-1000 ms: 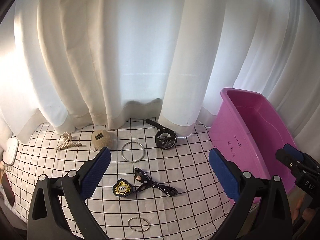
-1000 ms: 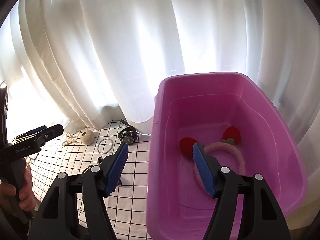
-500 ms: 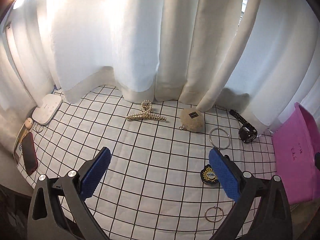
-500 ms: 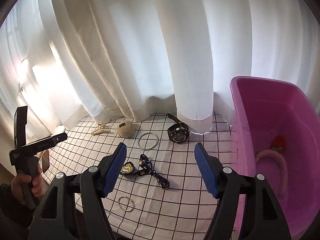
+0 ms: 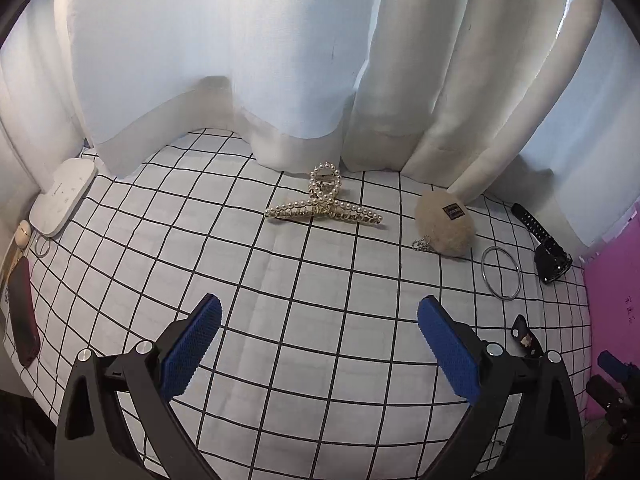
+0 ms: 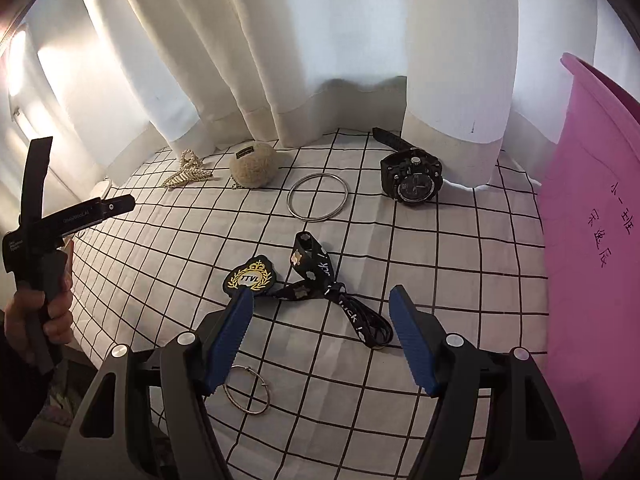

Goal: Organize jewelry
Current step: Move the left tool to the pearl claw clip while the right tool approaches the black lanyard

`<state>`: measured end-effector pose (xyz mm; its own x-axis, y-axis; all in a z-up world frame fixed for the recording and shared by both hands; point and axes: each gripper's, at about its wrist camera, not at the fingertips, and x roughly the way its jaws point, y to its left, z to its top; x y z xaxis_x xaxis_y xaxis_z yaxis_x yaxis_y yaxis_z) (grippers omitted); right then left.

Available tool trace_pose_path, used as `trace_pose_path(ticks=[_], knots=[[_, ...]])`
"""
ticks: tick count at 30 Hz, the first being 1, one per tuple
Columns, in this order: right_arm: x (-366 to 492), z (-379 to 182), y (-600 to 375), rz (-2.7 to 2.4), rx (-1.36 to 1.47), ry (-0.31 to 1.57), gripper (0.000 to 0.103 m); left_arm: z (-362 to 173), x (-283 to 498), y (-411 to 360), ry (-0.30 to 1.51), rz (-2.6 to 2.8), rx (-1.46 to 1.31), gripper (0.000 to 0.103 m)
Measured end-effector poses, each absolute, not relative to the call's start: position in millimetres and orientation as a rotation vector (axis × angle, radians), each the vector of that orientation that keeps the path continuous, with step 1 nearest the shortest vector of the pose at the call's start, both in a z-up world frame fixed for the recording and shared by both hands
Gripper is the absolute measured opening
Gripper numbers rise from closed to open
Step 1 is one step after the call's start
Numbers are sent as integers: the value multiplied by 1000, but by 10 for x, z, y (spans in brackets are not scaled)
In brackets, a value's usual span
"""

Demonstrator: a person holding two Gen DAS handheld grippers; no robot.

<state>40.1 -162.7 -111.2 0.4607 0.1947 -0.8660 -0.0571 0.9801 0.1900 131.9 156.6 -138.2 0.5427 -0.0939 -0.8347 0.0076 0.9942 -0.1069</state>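
Spreading across a table, a white black-grid cloth (image 6: 460,264) holds the jewelry beside a pink tub (image 6: 592,220) at its right edge. Both tongs stand with jaws wide apart and empty: the left gripper (image 5: 318,344) faces a pearl hair claw (image 5: 322,206), the right gripper (image 6: 320,322) hangs over a black lanyard (image 6: 332,292) with its gold-crested badge (image 6: 250,278). Farther back lie a black watch (image 6: 412,178), a fuzzy beige pompom (image 6: 254,164), a silver bangle (image 6: 318,197) and, nearest, a thin wire ring (image 6: 248,394).
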Motion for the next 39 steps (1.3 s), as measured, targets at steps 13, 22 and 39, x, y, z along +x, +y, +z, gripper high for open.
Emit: trace_pose_path(ticks=[13, 22, 39], knots=[[634, -1487, -1570, 103, 158, 1125, 67, -1990, 2120, 1565, 1007, -130, 55, 97], [695, -1589, -1532, 99, 130, 1147, 67, -2145, 2444, 1595, 1004, -164, 80, 97], [817, -1733, -1369, 121, 98, 1173, 67, -2126, 2858, 1538, 979, -198, 106, 98]])
